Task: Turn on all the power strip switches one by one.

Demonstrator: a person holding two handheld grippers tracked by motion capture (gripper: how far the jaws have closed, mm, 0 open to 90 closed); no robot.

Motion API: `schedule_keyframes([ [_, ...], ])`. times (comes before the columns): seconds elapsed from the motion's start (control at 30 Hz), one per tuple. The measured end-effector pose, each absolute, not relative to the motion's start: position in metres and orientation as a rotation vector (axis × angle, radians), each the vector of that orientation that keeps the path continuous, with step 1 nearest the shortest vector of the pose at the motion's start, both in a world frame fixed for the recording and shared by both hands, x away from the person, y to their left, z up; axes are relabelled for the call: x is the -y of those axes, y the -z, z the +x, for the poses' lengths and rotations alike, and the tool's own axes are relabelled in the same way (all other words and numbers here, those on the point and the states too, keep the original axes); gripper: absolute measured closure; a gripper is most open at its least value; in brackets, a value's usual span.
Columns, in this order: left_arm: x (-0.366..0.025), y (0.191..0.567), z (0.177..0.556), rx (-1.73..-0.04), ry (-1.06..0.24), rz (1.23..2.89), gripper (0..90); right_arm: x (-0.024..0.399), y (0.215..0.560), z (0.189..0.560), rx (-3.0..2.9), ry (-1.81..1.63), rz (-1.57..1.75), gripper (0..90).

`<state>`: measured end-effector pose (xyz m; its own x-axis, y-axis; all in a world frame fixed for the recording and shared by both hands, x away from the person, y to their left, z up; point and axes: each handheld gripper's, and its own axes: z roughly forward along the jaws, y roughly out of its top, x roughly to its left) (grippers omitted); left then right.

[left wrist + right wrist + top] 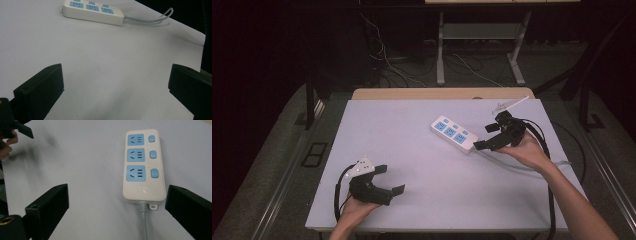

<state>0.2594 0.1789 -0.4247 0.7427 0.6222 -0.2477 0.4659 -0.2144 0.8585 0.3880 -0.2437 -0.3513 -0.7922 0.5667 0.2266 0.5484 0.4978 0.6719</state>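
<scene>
A white power strip point(454, 134) with three blue sockets and three blue switches lies flat at the table's right middle. Its grey cable point(532, 167) runs off to the right. My right gripper point(485, 136) is open just right of the strip's cable end, jaws apart and empty. In the right gripper view the strip point(143, 165) lies ahead between the jaws, cable point(143, 225) toward me, and my right gripper point(117, 202) holds nothing. My left gripper point(391, 179) is open near the front left of the table. It point(116, 85) faces the strip point(92, 10) from a distance.
The white table top point(422, 150) has a wooden strip along its far edge point(437, 93). A white paper slip point(512, 104) lies at the far right corner. Table legs and loose wires stand on the floor beyond. The left hand's gripper point(23, 128) appears far off in the right gripper view.
</scene>
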Motion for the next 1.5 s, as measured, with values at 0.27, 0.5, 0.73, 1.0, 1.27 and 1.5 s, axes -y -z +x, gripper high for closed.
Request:
schedule_keyframes([
  [0.27,-0.179,0.425,0.260,-0.846,-0.177,1.865,0.0,0.241,0.352,0.403,-2.692,-1.194,1.034,4.9],
  [0.5,-0.179,0.426,0.261,-0.843,-0.177,1.869,0.0,0.239,0.356,0.413,-2.693,-1.181,1.065,4.9],
  [0.73,-0.179,0.426,0.261,-0.844,-0.178,1.870,0.0,0.236,0.358,0.425,-2.683,-1.170,1.096,5.0],
  [1.0,-0.181,0.426,0.262,-0.850,-0.173,1.856,0.0,0.231,0.360,0.441,-2.649,-1.171,1.151,5.0],
  [1.27,-0.181,0.426,0.262,-0.847,-0.174,1.860,0.0,0.224,0.361,0.456,-2.660,-1.101,1.198,17.6],
  [1.5,-0.182,0.426,0.262,-0.846,-0.182,1.866,0.0,0.220,0.365,0.462,-2.647,-1.075,1.251,39.0],
])
